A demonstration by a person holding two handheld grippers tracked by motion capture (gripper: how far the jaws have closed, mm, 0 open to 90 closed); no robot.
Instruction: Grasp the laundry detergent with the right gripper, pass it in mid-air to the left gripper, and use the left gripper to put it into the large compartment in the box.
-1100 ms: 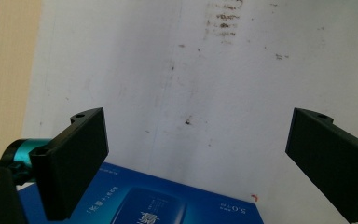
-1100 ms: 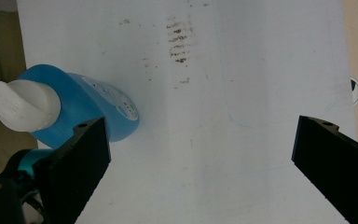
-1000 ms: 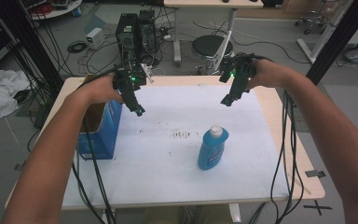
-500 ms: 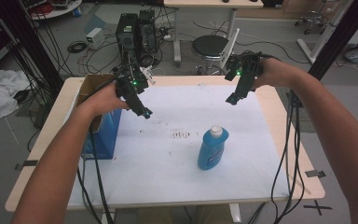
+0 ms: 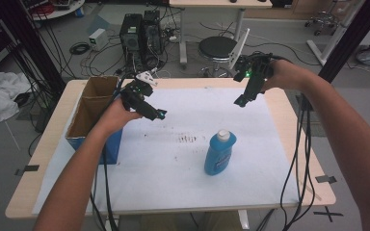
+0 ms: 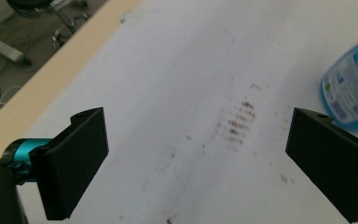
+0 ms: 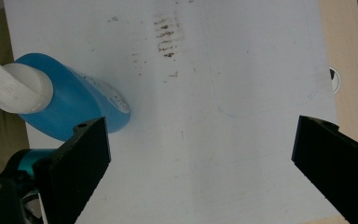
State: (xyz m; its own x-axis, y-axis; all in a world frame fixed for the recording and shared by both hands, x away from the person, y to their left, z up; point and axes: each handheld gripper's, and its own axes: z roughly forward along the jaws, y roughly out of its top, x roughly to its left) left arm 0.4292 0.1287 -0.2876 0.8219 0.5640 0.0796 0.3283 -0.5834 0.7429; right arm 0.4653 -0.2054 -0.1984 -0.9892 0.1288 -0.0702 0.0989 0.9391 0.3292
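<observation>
A blue dish-soap bottle (image 5: 219, 153) with a white cap stands upright on the white sheet, right of the table's middle. It also appears at the right edge of the left gripper view as the bottle (image 6: 351, 88) and at the left of the right gripper view as the bottle (image 7: 65, 98). My left gripper (image 5: 158, 114) hovers open above the sheet, left of and beyond the bottle, jaws wide and empty. My right gripper (image 5: 239, 101) hangs open over the far right part of the sheet, nothing between its jaws.
An open cardboard box with blue sides (image 5: 94, 113) stands at the table's left edge. Brown smudges (image 5: 189, 138) mark the white sheet (image 5: 173, 183). Cables trail from both grippers over the front edge. Beyond the table are a stool (image 5: 217, 48) and computer towers (image 5: 139, 31).
My left gripper has moved right and toward the middle of the sheet, away from the box. The right gripper has drifted slightly back and right. The bottle has not moved.
</observation>
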